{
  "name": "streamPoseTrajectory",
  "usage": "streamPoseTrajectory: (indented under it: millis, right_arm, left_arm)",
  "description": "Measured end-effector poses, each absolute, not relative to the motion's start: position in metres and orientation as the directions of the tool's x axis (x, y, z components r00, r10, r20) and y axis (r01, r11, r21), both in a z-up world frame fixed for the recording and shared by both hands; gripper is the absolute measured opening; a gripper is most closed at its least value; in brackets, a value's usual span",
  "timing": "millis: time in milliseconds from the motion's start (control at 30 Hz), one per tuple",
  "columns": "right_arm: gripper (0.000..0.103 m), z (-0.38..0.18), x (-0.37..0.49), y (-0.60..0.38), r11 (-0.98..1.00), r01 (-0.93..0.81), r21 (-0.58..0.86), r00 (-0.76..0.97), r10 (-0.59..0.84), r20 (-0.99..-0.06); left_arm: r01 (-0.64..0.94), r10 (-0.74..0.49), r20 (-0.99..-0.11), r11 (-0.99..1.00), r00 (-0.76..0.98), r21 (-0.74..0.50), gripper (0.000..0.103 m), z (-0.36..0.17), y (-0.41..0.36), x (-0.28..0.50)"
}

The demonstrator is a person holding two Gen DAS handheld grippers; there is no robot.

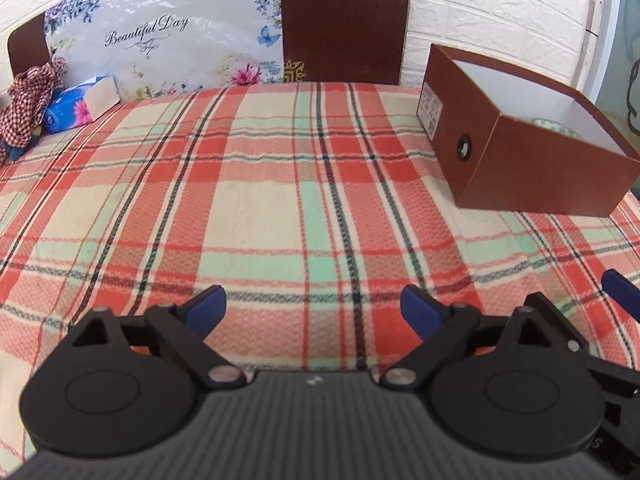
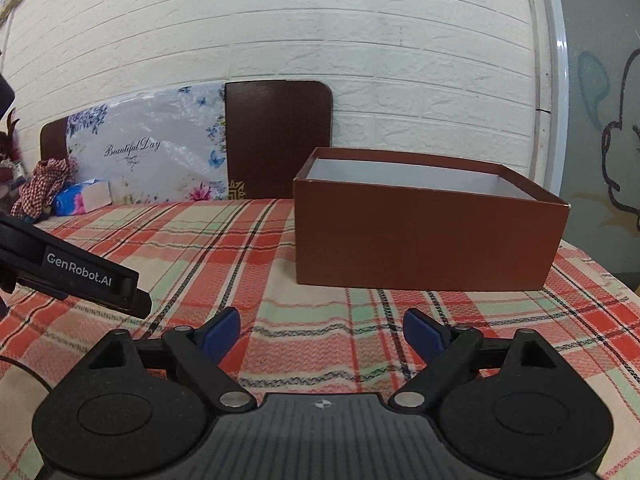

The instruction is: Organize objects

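Observation:
An open brown cardboard box [image 1: 524,168] with a white inside stands on the plaid bed cover at the right; a pale round patterned object [image 1: 554,126] lies inside it. The box also shows in the right wrist view [image 2: 424,236], straight ahead. My left gripper [image 1: 314,308] is open and empty, low over the cover, left of the box. My right gripper [image 2: 320,334] is open and empty, a short way in front of the box. The left gripper's body [image 2: 76,276] shows at the left of the right wrist view.
A blue tissue pack [image 1: 80,106] and a red checked cloth [image 1: 28,108] lie at the far left by the headboard. A floral cushion [image 1: 168,36] leans on the brown headboard [image 1: 344,20]. A white brick wall stands behind. The plaid cover [image 1: 280,200] spreads between.

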State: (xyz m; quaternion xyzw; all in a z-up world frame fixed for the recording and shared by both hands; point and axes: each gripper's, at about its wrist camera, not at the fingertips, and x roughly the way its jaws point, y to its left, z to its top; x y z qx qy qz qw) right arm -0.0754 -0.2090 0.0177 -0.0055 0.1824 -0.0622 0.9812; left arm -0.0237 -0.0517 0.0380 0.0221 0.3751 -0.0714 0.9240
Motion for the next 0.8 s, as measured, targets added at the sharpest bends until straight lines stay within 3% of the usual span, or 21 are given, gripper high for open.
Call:
streamPoseTrajectory:
  millis: [467, 600, 800]
  right_arm:
    - [0.089, 0.005, -0.056, -0.213, 0.993, 0.118, 0.010, 0.870, -0.098, -0.483]
    - [0.089, 0.003, -0.055, -0.218, 0.992, 0.121, 0.043, 0.861, -0.084, -0.501]
    - [0.092, 0.002, -0.054, -0.219, 0.993, 0.106, 0.055, 0.856, -0.063, -0.514]
  left_arm:
    - [0.030, -0.052, -0.739, 0.999, 0.672, -0.044, 0.096, 0.012, -0.007, -0.012]
    - [0.035, -0.034, -0.737, 0.999, 0.675, -0.015, 0.103, 0.008, -0.008, -0.012]
    - [0.041, -0.032, -0.740, 0.999, 0.672, -0.007, 0.103, 0.004, -0.008, -0.007]
